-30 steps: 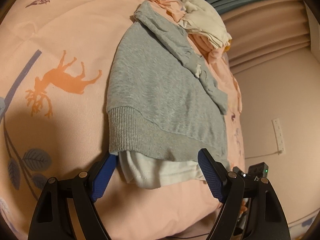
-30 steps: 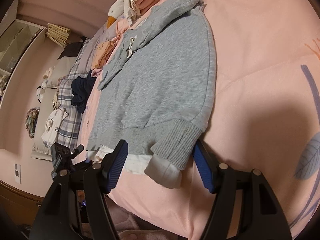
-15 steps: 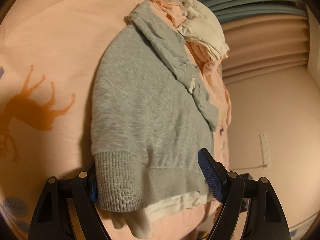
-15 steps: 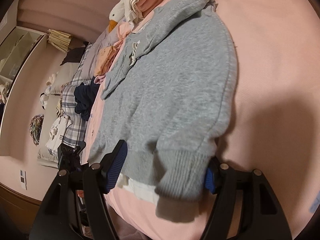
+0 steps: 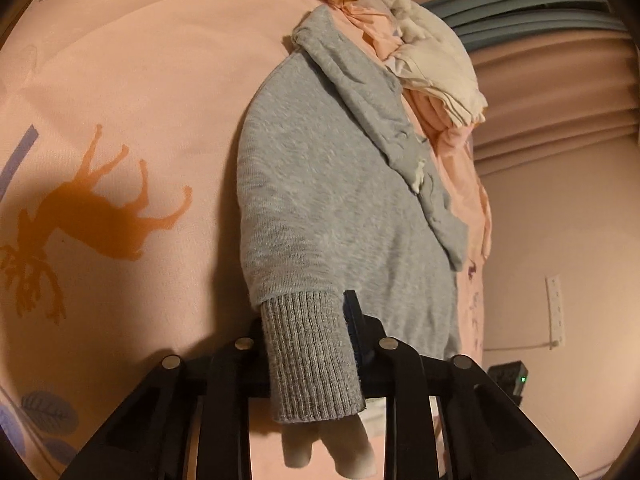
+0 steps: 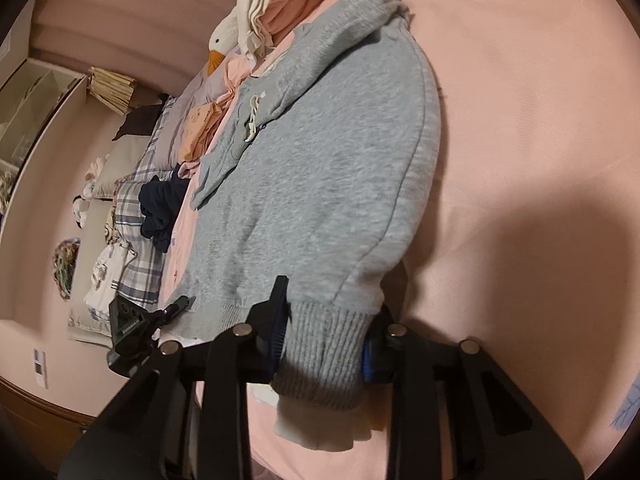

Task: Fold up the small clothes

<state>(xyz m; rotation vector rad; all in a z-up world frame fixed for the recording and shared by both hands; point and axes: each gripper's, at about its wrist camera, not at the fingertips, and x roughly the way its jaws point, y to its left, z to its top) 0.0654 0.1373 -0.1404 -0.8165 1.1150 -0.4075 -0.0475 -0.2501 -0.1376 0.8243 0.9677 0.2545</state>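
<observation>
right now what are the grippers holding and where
Both hold the grey sweater: left gripper and right gripper each clamp its ribbed hem, at opposite corners.

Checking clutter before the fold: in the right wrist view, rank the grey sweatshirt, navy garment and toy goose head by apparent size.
1. grey sweatshirt, largest by far.
2. navy garment.
3. toy goose head, smallest, though it lies farthest away, so that placing is unsure.

My left gripper (image 5: 306, 334) pinches the ribbed hem of the grey sweater (image 5: 336, 200) lying on the pink duvet (image 5: 140, 80), white lining hanging below.
</observation>
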